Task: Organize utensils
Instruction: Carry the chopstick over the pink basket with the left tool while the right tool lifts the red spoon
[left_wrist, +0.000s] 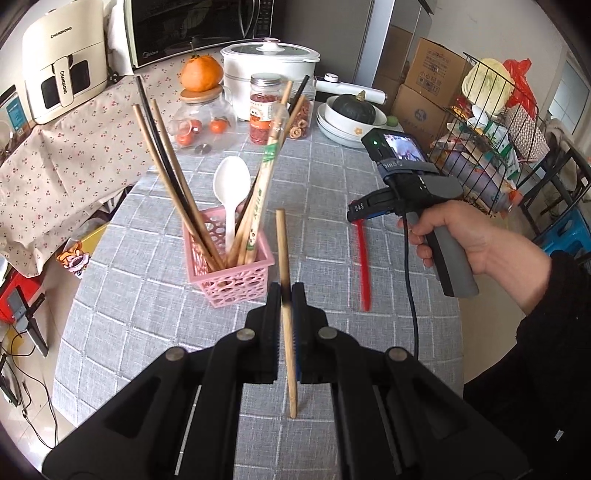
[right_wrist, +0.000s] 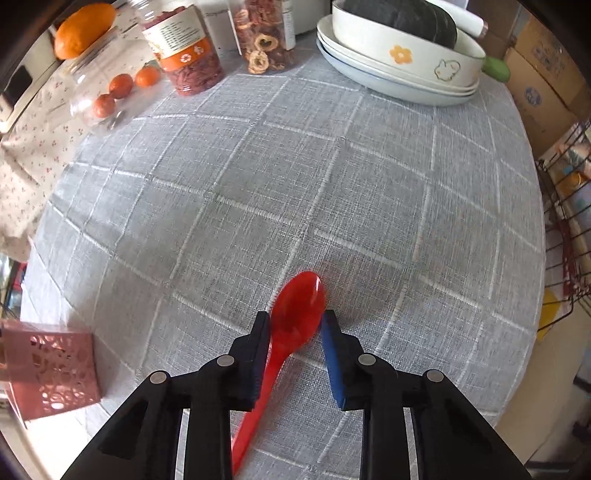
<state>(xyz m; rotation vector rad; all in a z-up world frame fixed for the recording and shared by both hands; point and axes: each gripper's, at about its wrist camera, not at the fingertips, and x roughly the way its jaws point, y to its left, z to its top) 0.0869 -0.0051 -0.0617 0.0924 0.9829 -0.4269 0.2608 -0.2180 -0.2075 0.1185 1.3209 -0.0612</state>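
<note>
Wooden chopstick (left_wrist: 285, 295) is pinched upright in the left hand-held gripper (left_wrist: 285, 295), ready for the basket (left_wrist: 229, 273); the right hand-held gripper (right_wrist: 295, 325) straddles the red spoon (right_wrist: 295, 317), jaws not yet pressing.

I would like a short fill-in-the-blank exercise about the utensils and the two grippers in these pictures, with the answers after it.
1. The left gripper is shut on a wooden ____.
2. The pink basket holds chopsticks and one ____ spoon.
3. The spoon between the right gripper's fingers is ____ in colour.
4. That spoon lies on a grey checked ____.

Answers: chopstick; white; red; tablecloth
</note>
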